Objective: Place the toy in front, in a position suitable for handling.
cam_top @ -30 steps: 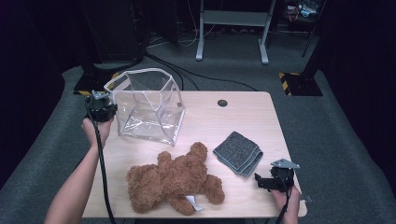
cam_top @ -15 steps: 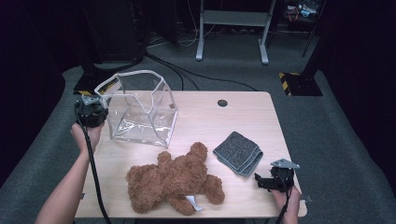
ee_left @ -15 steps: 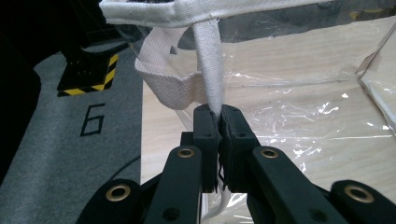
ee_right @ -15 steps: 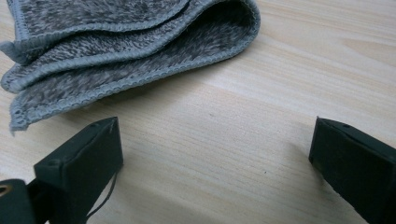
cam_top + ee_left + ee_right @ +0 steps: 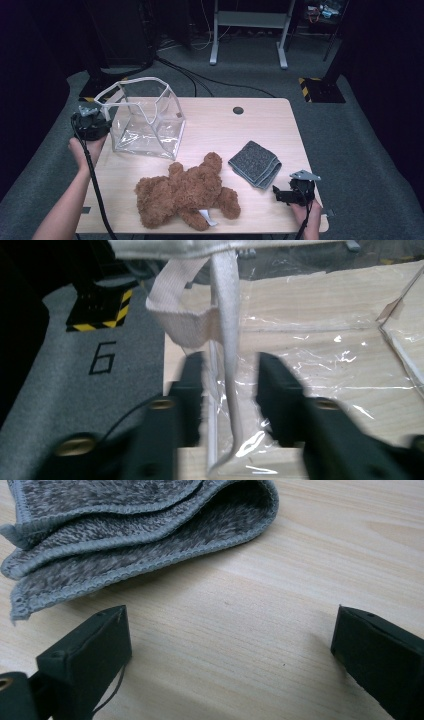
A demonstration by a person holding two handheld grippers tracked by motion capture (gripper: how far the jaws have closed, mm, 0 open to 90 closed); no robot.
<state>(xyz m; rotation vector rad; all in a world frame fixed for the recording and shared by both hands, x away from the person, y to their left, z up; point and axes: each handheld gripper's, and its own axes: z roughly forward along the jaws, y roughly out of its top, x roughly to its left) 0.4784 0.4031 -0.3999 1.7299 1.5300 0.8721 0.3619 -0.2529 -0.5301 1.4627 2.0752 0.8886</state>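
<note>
Straddling the white corner seam [image 5: 226, 340] of the clear bag [image 5: 147, 125], the left claw [image 5: 230, 385] has its jaws narrow, a little gap still open on each side of the seam, so I judge it not yet clamped. That seam runs upright, straight up between the jaws, with a webbing loop [image 5: 175, 315] just above and to the claw's left; closing where it stands should catch the seam. The bag sits right ahead of this claw at the table's [image 5: 240, 130] far left corner. In the high view the left claw [image 5: 90, 125] is the nearer by far. The right claw [image 5: 292, 192] rests well apart from the bag, jaws wide, with the grey cloth [image 5: 125, 535] lying just ahead and to its left. The high view adds the teddy [image 5: 185, 195] between the two claws; the left gripper view alone gives the seam's place between the jaws.
</note>
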